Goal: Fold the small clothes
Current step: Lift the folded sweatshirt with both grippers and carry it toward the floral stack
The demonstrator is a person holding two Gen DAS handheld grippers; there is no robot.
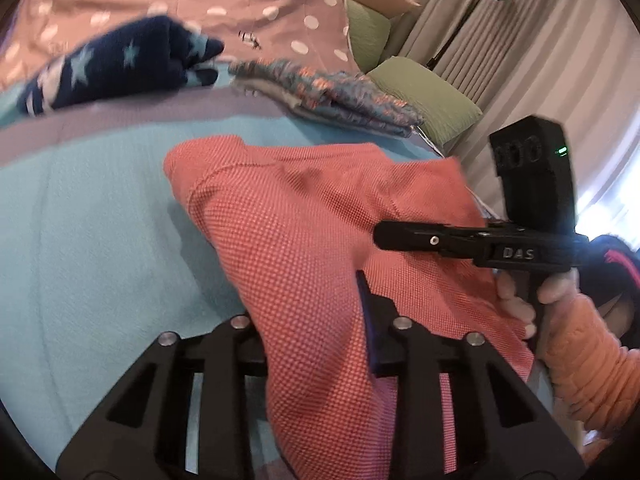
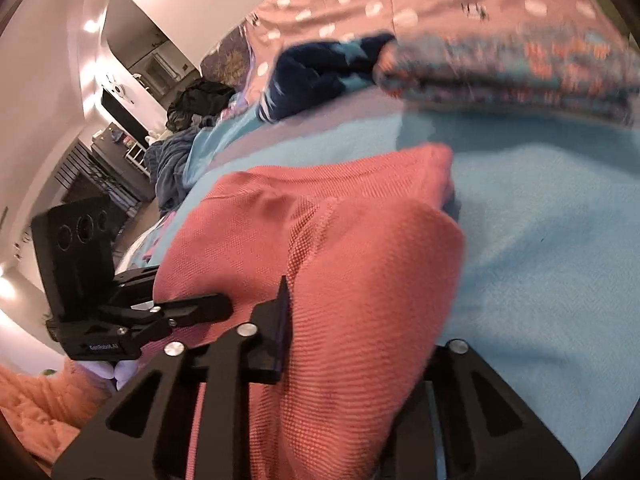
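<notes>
A coral waffle-knit garment [image 1: 300, 208] lies bunched on the light blue bedspread [image 1: 100, 220]. My left gripper [image 1: 312, 304] is shut on its near edge; one finger [image 1: 366, 300] shows, the other is buried under the cloth. The right gripper [image 1: 384, 236] reaches in from the right, its tip on the same garment, held by a hand in an orange sleeve [image 1: 580, 352]. In the right wrist view the coral garment [image 2: 320, 208] bulges up between my right gripper's [image 2: 360, 320] jaws, with one finger [image 2: 284, 312] visible. The left gripper [image 2: 224, 304] bites the cloth at the left.
A navy garment with pale stars [image 1: 120, 64] and a folded blue-and-orange patterned garment [image 1: 332, 96] lie further back. Behind them spreads a pink polka-dot duvet [image 1: 240, 0]. Green pillows [image 1: 424, 96] and curtains stand at the right. Dark clothes [image 2: 200, 100] and shelving sit off the bed's left.
</notes>
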